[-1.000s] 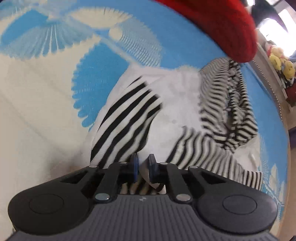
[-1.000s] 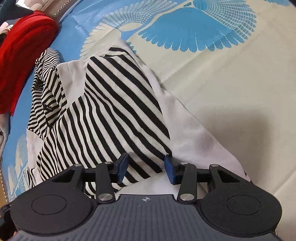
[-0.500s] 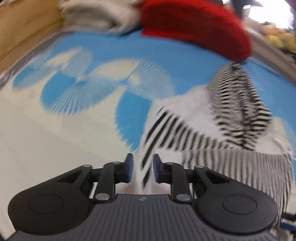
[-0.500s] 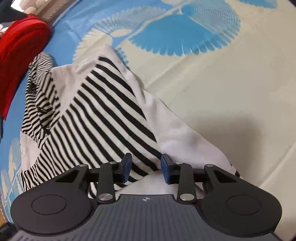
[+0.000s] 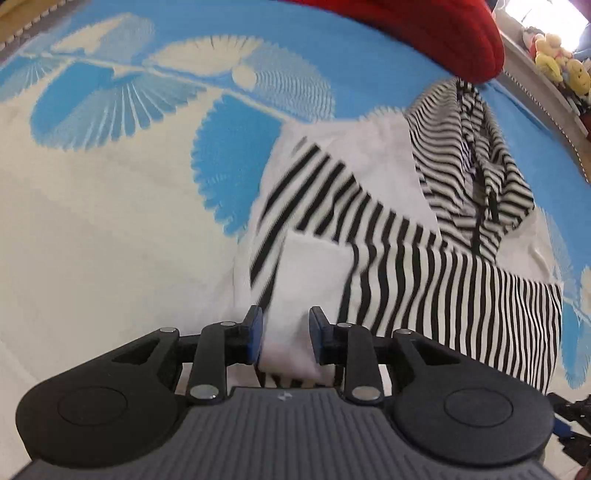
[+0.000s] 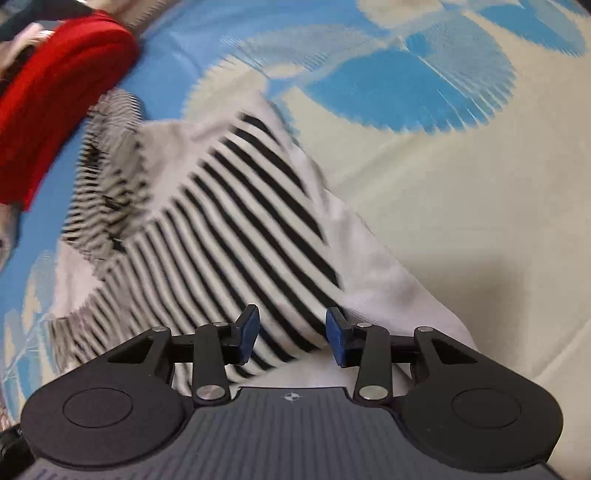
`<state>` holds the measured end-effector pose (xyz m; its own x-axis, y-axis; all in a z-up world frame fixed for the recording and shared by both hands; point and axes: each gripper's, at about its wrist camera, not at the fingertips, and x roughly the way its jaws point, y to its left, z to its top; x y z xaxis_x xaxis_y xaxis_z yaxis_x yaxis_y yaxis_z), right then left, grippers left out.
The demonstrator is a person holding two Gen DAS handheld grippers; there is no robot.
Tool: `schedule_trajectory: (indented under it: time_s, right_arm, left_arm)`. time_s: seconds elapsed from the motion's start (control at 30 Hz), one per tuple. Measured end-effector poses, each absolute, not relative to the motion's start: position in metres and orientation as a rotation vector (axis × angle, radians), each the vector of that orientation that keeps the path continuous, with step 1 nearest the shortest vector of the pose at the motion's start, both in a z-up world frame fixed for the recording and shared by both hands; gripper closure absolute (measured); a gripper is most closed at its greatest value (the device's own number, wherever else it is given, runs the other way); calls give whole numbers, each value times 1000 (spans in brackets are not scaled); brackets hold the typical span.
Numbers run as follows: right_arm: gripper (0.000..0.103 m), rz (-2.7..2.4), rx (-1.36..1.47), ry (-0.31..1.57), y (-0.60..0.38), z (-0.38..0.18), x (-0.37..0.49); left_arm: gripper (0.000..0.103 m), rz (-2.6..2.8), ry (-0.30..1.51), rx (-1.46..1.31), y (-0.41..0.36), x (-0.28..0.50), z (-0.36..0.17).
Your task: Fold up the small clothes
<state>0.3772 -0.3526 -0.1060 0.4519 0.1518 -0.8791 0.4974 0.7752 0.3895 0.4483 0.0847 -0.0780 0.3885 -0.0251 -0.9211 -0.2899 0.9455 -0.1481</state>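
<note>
Counting one striped garment [image 5: 424, 258], one red garment [image 5: 443, 33]

one striped garment [image 5: 424, 236], one red garment [image 5: 424, 29], two grippers [image 5: 285, 338] [image 6: 291, 338]

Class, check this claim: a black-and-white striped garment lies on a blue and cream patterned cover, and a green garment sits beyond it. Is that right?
Not quite. The garment beyond the striped garment is red, not green, as the left wrist view shows. The blue and cream cover is as stated.
</note>
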Motion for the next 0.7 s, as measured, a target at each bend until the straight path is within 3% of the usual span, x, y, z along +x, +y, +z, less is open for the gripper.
schedule_trajectory:
  time_s: [0.27, 0.7]
  right_arm:
    - [61, -363, 717, 1184, -379, -138, 377]
    - [57, -326, 647, 1156, -372, -124, 380]
  left_arm:
    - [72, 234, 1153, -337, 104, 446, -77]
    - [72, 172, 1216, -317, 88, 448, -93]
